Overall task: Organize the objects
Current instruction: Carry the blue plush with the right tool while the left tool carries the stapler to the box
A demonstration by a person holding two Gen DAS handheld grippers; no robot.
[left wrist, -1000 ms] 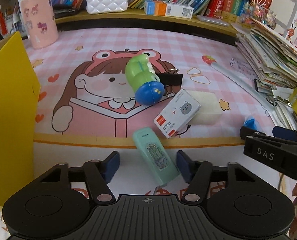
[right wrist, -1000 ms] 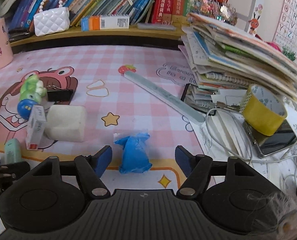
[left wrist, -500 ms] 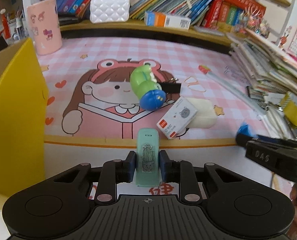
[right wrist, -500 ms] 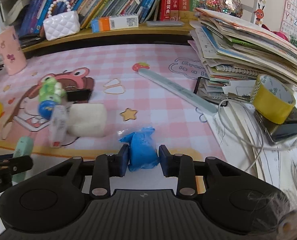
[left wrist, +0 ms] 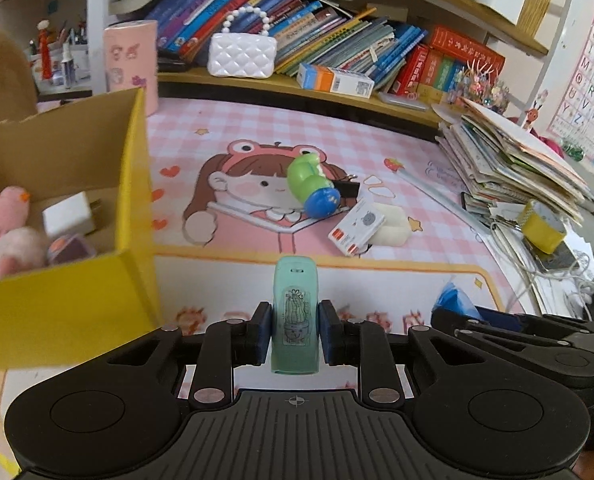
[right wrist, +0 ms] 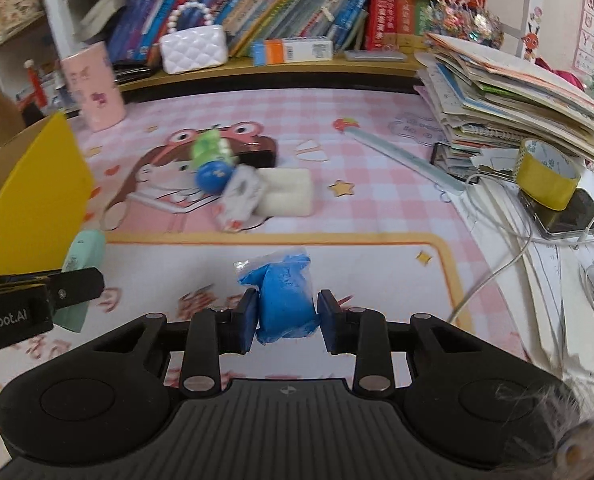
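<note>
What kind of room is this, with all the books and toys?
Probably a child's study desk at home. A shelf of children's books runs along the back, a pink cartoon desk mat covers the top, and an alphabet chart hangs on the wall to the right.

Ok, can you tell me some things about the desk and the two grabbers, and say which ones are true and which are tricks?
1. The left gripper is squeezing a mint-green stapler. True.
2. The right gripper is empty. False: it is shut on a blue bag.
3. The yellow box already has a pink plush toy inside. True.
4. The green frog toy is in the yellow box. False: it lies on the pink desk mat.
5. The white pearl-handled purse sits on the shelf in front of the books. True.
</note>
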